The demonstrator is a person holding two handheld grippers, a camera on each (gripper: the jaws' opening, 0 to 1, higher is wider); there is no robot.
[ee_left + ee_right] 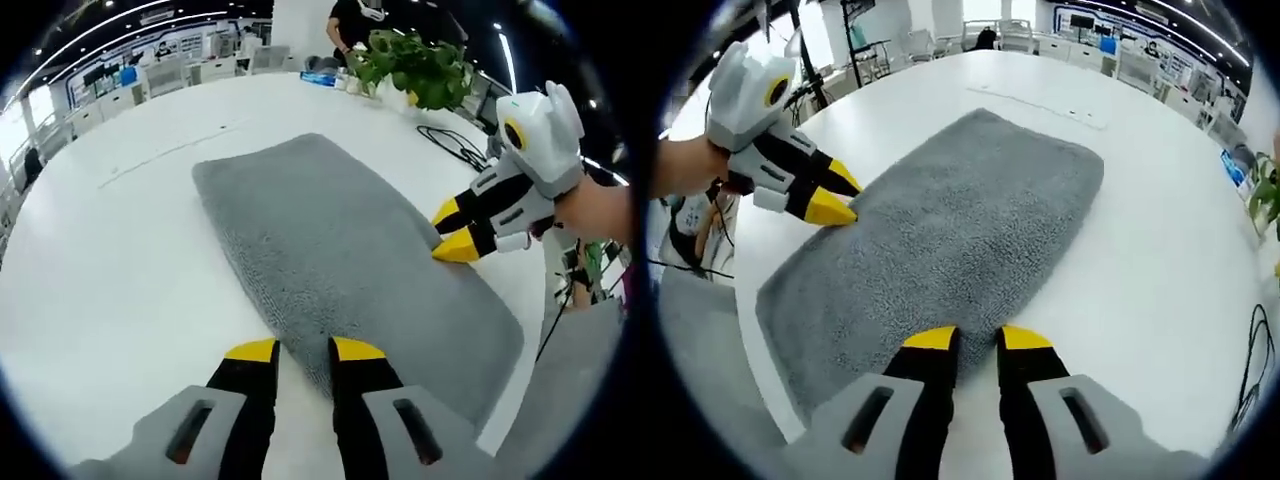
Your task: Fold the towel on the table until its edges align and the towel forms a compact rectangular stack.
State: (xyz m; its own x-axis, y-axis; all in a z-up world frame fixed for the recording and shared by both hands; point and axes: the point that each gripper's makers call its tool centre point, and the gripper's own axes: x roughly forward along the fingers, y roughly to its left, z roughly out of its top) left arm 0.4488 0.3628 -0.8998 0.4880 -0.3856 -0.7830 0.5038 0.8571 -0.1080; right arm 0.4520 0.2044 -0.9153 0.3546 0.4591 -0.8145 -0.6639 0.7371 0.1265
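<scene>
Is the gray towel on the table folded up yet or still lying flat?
Lying flat. The towel lies as one long rectangle on the table, with no flap turned over.

Left gripper point(304, 349) and right gripper point(977, 338) both hover, jaws parted.

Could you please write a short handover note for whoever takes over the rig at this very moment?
Left tool: jaws slightly apart at one long edge of the grey towel, straddling the edge, nothing clamped yet.
Right tool: jaws slightly apart at the opposite long edge, also not clamped.
The towel lies flat on the white table as a long rectangle; whether it has already been folded once cannot be told.
Left: grip both edges, fold the towel over so the edges align, and repeat until it is a compact rectangular stack.
</scene>
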